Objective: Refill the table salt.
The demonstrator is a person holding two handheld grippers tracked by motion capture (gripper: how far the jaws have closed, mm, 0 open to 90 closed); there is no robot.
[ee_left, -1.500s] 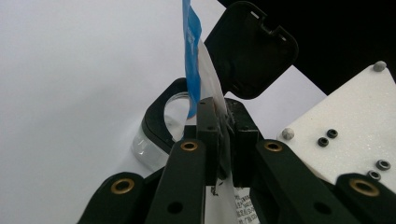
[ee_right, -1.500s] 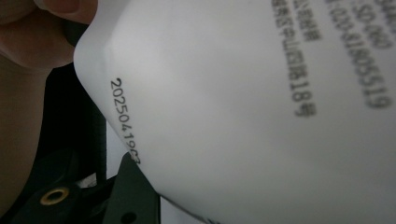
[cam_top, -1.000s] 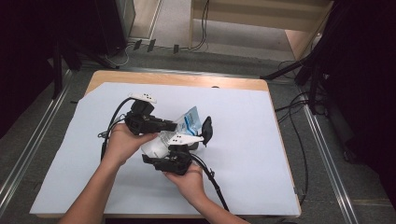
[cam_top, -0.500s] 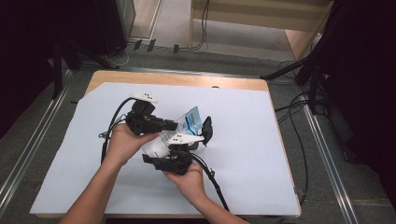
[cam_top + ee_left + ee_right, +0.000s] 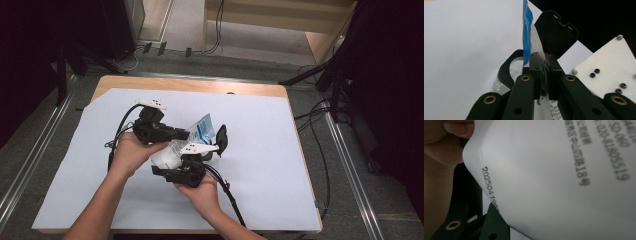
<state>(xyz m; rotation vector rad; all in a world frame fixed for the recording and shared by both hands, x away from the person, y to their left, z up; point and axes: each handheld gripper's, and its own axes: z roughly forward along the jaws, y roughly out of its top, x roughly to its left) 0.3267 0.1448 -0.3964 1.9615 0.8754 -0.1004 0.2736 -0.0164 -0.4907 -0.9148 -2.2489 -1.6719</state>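
Crosswise, a white-and-blue pouch [image 5: 200, 131] slants with its blue end up, toward the far right.
Left tongs [image 5: 541, 65] pinch its edge; right tongs [image 5: 192, 156] grip its white body, a black-lidded clear container [image 5: 512, 72] just beyond on the desk [image 5: 270, 165].

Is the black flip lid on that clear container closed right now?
No, in the left gripper view the black flip lid stands tilted up and open behind the container's black rim.

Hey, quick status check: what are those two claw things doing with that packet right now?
Left gripper shut on the blue-and-white packet. Right gripper around the packet's white lower part; grip unclear. Black-lidded clear container right beneath. Nothing in the way.
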